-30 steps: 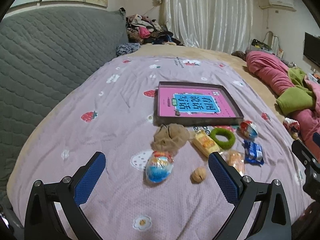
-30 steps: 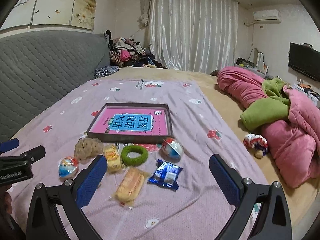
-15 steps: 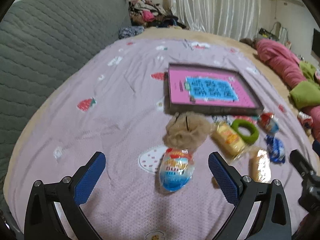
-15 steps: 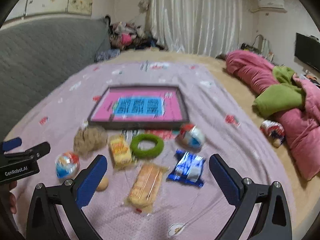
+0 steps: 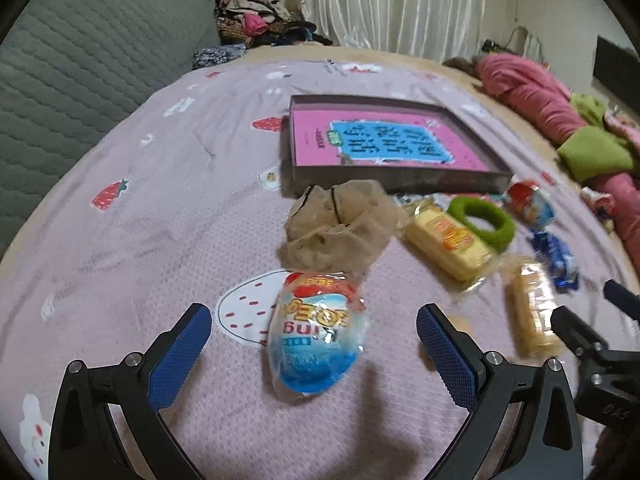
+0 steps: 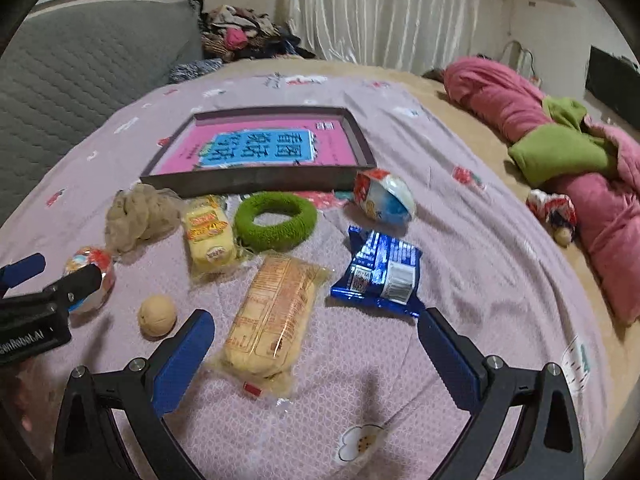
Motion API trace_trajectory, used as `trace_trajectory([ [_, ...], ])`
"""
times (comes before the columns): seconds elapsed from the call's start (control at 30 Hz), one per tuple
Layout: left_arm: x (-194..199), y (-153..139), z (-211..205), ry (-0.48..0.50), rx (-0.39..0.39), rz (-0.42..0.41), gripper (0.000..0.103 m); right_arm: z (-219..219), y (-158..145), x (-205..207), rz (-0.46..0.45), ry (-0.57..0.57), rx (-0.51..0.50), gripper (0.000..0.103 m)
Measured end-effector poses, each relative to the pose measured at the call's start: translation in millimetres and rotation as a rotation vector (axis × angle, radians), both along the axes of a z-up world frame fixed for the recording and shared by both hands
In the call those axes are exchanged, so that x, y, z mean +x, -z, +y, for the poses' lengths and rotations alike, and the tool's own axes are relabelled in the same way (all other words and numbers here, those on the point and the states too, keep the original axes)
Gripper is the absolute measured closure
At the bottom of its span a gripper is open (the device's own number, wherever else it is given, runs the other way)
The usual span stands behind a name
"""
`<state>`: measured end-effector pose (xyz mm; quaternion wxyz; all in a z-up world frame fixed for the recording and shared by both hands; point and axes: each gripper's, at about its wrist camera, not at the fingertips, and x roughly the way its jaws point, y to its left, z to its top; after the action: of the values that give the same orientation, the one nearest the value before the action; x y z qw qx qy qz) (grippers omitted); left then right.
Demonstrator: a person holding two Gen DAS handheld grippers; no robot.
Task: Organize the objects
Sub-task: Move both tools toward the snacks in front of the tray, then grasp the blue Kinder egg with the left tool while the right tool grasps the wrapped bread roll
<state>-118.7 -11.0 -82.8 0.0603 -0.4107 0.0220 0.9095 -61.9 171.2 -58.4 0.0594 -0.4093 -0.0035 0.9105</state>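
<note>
A dark tray (image 5: 400, 184) (image 6: 256, 179) with a pink book in it lies on the bed. In front of it lie several items. My left gripper (image 5: 312, 336) is open with a blue-and-red egg-shaped snack pack (image 5: 316, 338) (image 6: 90, 270) between its fingers, untouched. My right gripper (image 6: 314, 340) is open around the near end of a long yellow biscuit pack (image 6: 272, 316) (image 5: 530, 314). Nearby are a yellow snack pack (image 6: 208, 234), a green ring (image 6: 275, 220), a blue packet (image 6: 378, 276), a second egg pack (image 6: 384, 200), a beige net bag (image 6: 138, 212) (image 5: 338, 224) and a walnut (image 6: 157, 315).
The bed has a lilac strawberry-print sheet (image 5: 160, 184). A grey quilted headboard (image 5: 80, 64) stands at the left. Pink and green bedding (image 6: 560, 152) is piled at the right, with a small doll (image 6: 554, 212). Clothes (image 6: 240, 36) are heaped at the far end.
Both grippers have moved forward and down toward the items. The egg pack now sits between the left fingers and the biscuit pack between the right fingers. Nothing has been gripped.
</note>
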Motion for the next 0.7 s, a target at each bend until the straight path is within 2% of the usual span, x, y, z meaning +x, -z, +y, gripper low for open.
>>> trace_trajectory([
  [0.13, -5, 9, 3, 0.008, -0.023, -0.017, 0.001, -9, 12, -8, -0.049, 0.033, 0.043, 0.001],
  [0.23, -11, 19, 1, 0.002, -0.041, -0.046, 0.001, -13, 19, -12, -0.059, 0.040, 0.023, 0.010],
  [0.4, -21, 29, -7, 0.003, -0.014, -0.090, 0.001, -13, 28, -19, -0.084, 0.057, -0.010, 0.016],
  [0.53, -25, 31, -4, 0.009, -0.018, -0.083, 0.001, -14, 31, -26, -0.102, 0.055, -0.051, 0.035],
  [0.63, -24, 28, -1, 0.016, -0.035, -0.050, 0.001, -16, 33, -30, -0.108, 0.053, -0.052, 0.042],
  [0.7, -24, 29, -2, 0.024, -0.039, -0.060, 0.001, -17, 33, -31, -0.101, 0.050, -0.053, 0.049],
])
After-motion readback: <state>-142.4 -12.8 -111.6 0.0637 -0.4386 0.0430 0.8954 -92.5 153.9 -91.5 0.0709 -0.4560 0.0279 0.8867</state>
